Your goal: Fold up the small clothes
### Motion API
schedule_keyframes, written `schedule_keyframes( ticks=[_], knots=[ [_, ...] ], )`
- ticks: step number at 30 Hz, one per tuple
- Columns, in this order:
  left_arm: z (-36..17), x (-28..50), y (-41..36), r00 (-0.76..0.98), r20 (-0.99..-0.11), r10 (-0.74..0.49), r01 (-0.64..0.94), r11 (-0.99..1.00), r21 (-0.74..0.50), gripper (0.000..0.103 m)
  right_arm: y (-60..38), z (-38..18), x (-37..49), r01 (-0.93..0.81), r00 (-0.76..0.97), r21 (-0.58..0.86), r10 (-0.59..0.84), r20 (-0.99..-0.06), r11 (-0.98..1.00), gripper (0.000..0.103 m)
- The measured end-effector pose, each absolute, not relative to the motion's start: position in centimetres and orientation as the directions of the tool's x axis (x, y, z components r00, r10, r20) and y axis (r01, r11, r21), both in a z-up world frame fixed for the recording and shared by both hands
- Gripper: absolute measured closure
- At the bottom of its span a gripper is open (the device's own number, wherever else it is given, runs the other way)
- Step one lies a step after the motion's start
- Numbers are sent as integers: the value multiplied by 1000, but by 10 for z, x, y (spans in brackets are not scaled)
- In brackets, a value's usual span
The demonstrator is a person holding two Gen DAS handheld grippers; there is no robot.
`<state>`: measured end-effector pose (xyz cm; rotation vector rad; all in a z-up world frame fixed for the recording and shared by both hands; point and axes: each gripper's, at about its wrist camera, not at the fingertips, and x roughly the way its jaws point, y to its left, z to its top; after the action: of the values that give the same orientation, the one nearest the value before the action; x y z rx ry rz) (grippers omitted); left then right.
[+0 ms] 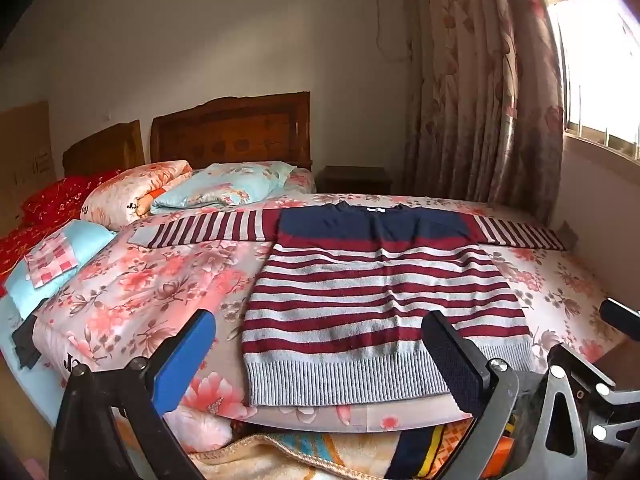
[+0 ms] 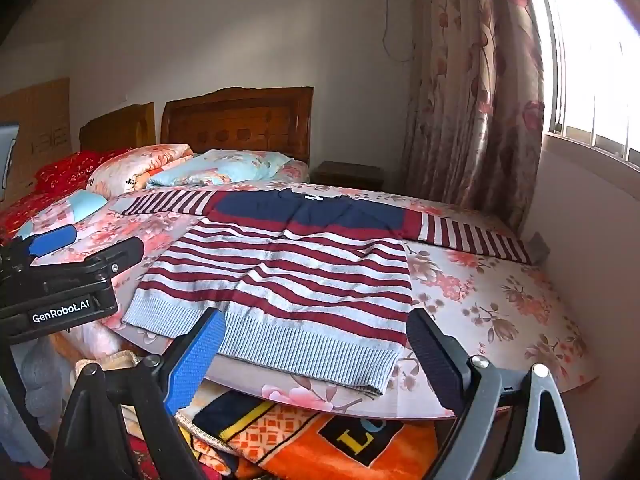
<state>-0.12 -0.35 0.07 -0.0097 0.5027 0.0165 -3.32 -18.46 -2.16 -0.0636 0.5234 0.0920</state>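
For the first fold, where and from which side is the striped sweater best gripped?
Probably the sleeve cuffs: the sweater lies flat, hem nearest, sleeves spread straight out. Slide a gripper in from each outer side at bed level, since the cuffs lie flat on the bedspread.

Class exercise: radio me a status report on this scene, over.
Left hand-held gripper open, right hand-held gripper open, both empty. Striped sweater flat on bed, sleeves spread, unfolded. Nothing blocking.

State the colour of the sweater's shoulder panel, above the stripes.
Navy blue; the sweater shows it best in the left wrist view.
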Motion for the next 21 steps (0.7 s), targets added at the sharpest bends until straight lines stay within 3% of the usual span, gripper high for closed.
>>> schedule_keyframes(
  ticks=[21],
  knots=[
    [-4, -2, -2, 874, -486, 9, -11, 1000, -1, 0, -184, -22, -34, -107, 861, -31, 77, -504, 994, 9]
  ],
)
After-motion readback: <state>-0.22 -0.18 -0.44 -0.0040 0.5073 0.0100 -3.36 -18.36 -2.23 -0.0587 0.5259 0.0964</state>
